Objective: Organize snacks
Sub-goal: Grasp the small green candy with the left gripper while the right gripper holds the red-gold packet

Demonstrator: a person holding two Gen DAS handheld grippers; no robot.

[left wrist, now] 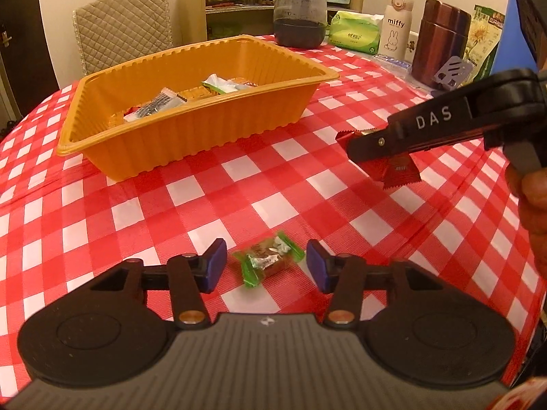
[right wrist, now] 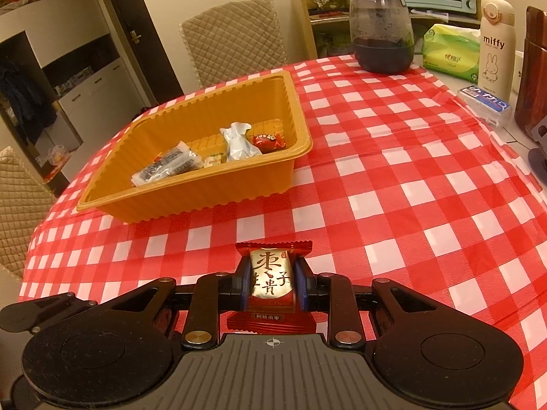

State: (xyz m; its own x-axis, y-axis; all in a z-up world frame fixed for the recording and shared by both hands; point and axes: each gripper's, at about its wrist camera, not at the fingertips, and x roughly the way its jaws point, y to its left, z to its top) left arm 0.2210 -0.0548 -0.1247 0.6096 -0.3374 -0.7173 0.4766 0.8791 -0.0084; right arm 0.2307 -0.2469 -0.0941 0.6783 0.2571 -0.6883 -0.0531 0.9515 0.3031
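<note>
Left gripper (left wrist: pixel 266 270) hangs low over the checked tablecloth (left wrist: pixel 239 184) near the table's front edge, its blue pads (left wrist: pixel 215 268) apart and clear of the green-wrapped candy (left wrist: pixel 268 261) lying on the cloth between them. Ahead and to the left, toward the table's far left corner, an orange tray (left wrist: pixel 191 136) sits on the cloth holding several wrapped snacks (left wrist: pixel 155 104). To the right, the right gripper (right wrist: pixel 270 285) is clamped on a red packet (right wrist: pixel 271 280) with gold lettering, held clear above the cloth; in the left wrist view the same packet juts from its black fingers, and part of a hand grips the handle at the picture's right edge. Along the table's far right edge stand a dark jar (left wrist: pixel 299 17), a green tissue pack (left wrist: pixel 355 32), a white bottle (left wrist: pixel 395 24) and a brown canister (left wrist: pixel 441 41).
</note>
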